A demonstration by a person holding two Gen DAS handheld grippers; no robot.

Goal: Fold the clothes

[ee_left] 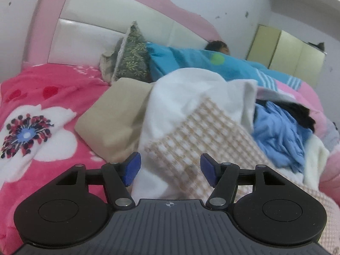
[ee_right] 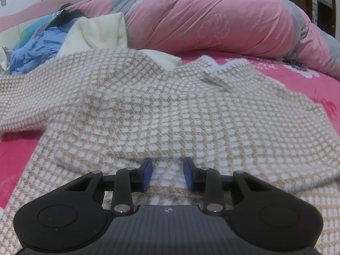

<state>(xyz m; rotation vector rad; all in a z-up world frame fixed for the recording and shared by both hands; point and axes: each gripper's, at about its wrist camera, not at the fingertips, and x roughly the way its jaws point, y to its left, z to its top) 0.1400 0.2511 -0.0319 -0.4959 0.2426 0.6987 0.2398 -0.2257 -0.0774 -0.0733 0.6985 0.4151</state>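
Observation:
A beige-and-white checked knit garment point(ee_right: 170, 106) lies spread and rumpled on the pink bed cover. In the right wrist view my right gripper point(ee_right: 167, 174) hovers low over its near part. The jaws stand a little apart, the fingertips sit at the edge of a fold, and the pads press on nothing. In the left wrist view the same checked garment point(ee_left: 197, 136) drapes against a white cloth point(ee_left: 180, 97). My left gripper point(ee_left: 169, 169) is open above it, with fabric behind the gap but nothing gripped.
A heap of clothes lies beyond: a blue garment point(ee_left: 276, 136), a dark one point(ee_left: 297, 110) and a cream one point(ee_right: 95, 34). A beige pillow point(ee_left: 114, 119) and a green patterned cushion point(ee_left: 131, 55) are at the left. A person point(ee_left: 216, 46) lies under a blue blanket by the headboard. A pink quilt point(ee_right: 212, 21) is bunched at the right.

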